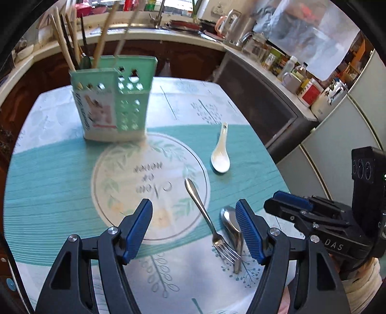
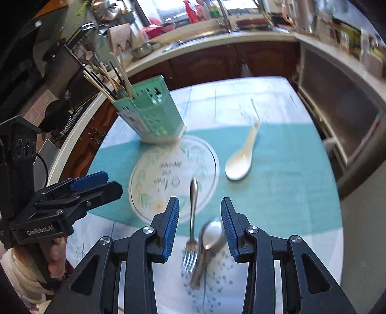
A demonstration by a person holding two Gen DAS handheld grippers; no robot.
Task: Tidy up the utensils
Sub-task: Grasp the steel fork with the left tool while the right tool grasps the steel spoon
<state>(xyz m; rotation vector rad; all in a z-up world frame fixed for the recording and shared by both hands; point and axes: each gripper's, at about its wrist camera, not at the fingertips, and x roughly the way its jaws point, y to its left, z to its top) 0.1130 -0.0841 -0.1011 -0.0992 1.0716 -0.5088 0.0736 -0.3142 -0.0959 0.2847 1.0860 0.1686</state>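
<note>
Kitchen, dark wood cabinets under a pale counter. Table under a teal-and-white printed cloth (image 1: 60,174). Near its far left corner, mint-green perforated plastic utensil holder (image 1: 115,101) with chopsticks. Toward the near edge, steel fork (image 1: 207,222) touching steel spoon (image 1: 231,224); white ceramic soup spoon (image 1: 220,154) further back. Left gripper (image 1: 194,230) and right gripper (image 2: 200,227): jaws apart, empty.

A pale countertop (image 1: 135,33) curves round the room above dark brown wooden cabinet doors (image 2: 205,65). A tap (image 2: 223,14) stands at the sink under a bright window. Bottles and jars (image 1: 289,65) crowd the right-hand counter. The desk (image 1: 48,174) wears a teal and white cloth.
</note>
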